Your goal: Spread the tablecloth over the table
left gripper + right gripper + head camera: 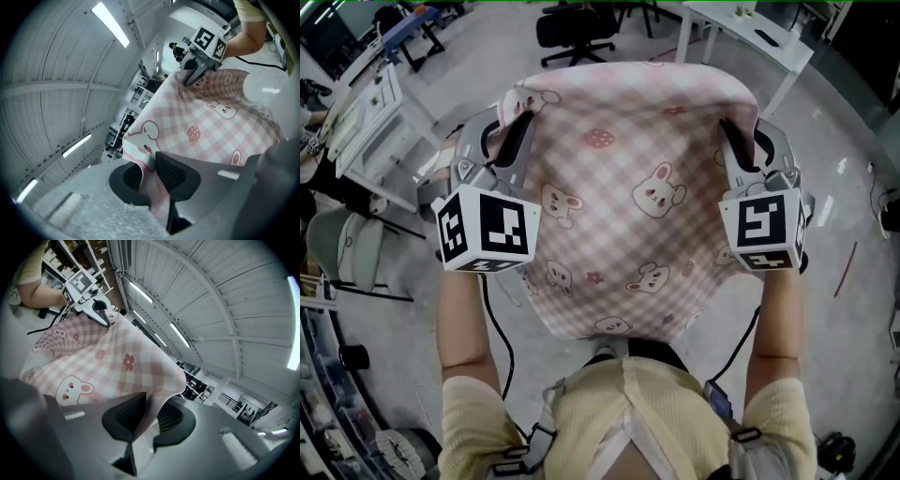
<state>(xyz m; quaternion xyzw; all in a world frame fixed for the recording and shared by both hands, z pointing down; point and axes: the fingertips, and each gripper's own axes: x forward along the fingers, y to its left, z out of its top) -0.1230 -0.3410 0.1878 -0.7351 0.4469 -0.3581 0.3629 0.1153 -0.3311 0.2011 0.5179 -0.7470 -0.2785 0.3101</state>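
The tablecloth (628,187), pink check with rabbits and strawberries, hangs stretched in the air between both grippers, and its lower part drapes toward the person's body. My left gripper (517,108) is shut on the cloth's far left corner. My right gripper (733,127) is shut on the far right corner. In the left gripper view the cloth (211,126) is pinched between the pads of the left gripper (149,171), with the right gripper (192,77) across it. In the right gripper view the right gripper (150,416) clamps the cloth edge (108,362), and the left gripper (105,317) holds the opposite corner.
A white table (727,23) stands beyond the cloth at the upper right. A black office chair (577,28) is behind it at top centre. A cluttered desk (375,112) and a chair are on the left. Grey floor lies below.
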